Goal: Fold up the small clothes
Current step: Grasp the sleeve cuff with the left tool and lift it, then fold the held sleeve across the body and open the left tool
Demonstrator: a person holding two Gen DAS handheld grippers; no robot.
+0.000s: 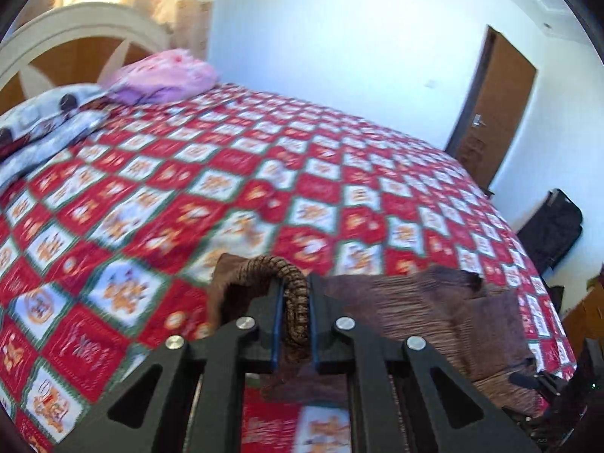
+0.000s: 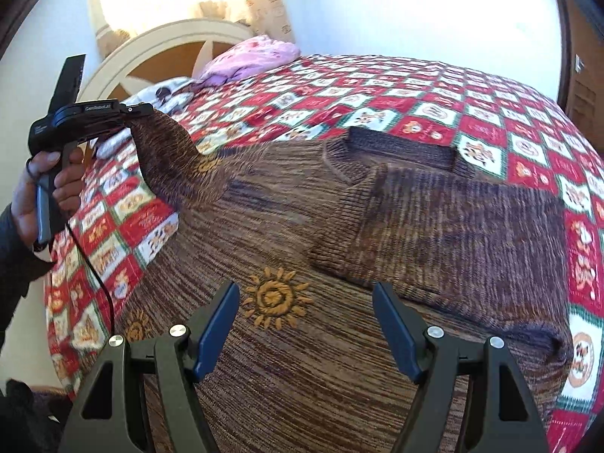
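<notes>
The left gripper [image 1: 295, 315] has its two black jaws closed on the ribbed cuff of a brown knitted sweater [image 2: 339, 339] with orange sun embroideries, and the sleeve is lifted above the red and white patchwork bedspread [image 1: 188, 173]. From the right wrist view this same sleeve hangs from the left gripper [image 2: 141, 110] and slopes down to the body of the sweater, which lies flat on the bedspread [image 2: 490, 113] directly in front of and under the right jaws. The right gripper [image 2: 305, 334] has its blue-padded jaws open wide and holds nothing; one embroidered sun sits just beyond the gap between them. The other sleeve seems already folded across the chest, ahead of the right jaws. I think the risk is in the lifted sleeve: only the thick cuff is pinched, so it may slip out if pulled too far. Also, nothing presses the body down, so a strong pull may drag the whole sweater and spoil the fold.
</notes>
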